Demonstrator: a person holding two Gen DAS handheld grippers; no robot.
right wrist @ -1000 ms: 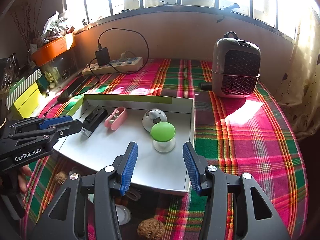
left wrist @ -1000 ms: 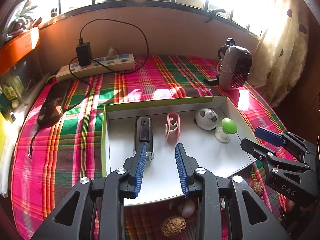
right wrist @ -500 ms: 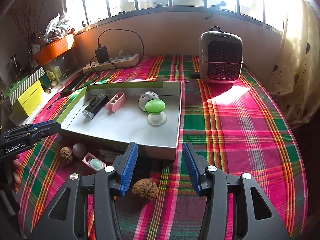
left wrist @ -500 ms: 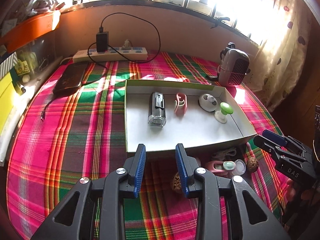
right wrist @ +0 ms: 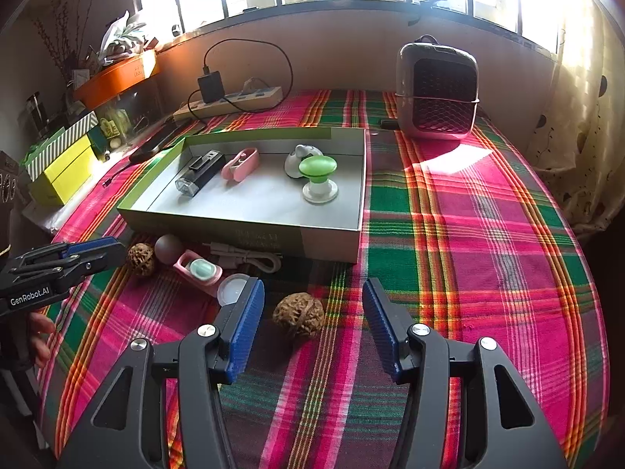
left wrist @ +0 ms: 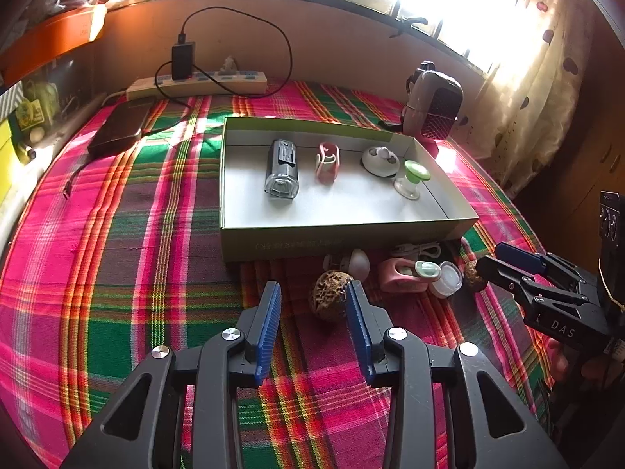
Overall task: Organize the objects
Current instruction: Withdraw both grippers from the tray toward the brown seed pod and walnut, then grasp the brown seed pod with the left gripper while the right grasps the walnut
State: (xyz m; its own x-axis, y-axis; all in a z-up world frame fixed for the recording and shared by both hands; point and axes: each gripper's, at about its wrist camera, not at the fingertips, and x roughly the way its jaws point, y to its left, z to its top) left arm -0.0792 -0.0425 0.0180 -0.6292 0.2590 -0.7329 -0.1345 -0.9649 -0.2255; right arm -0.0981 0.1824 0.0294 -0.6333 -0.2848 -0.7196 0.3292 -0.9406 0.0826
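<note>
walnuts (right wrist: 298, 315) before shallow box (right wrist: 332, 234)

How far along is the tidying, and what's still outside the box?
Done: flashlight, pink clip, white gadget and green knob lie in the box. In hand: nothing; both grippers are opening, each over a walnut. Left: walnuts, cable, pink case, small ball.

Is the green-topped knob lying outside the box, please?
No, the knob stands upright inside the box, near its right wall.
</note>
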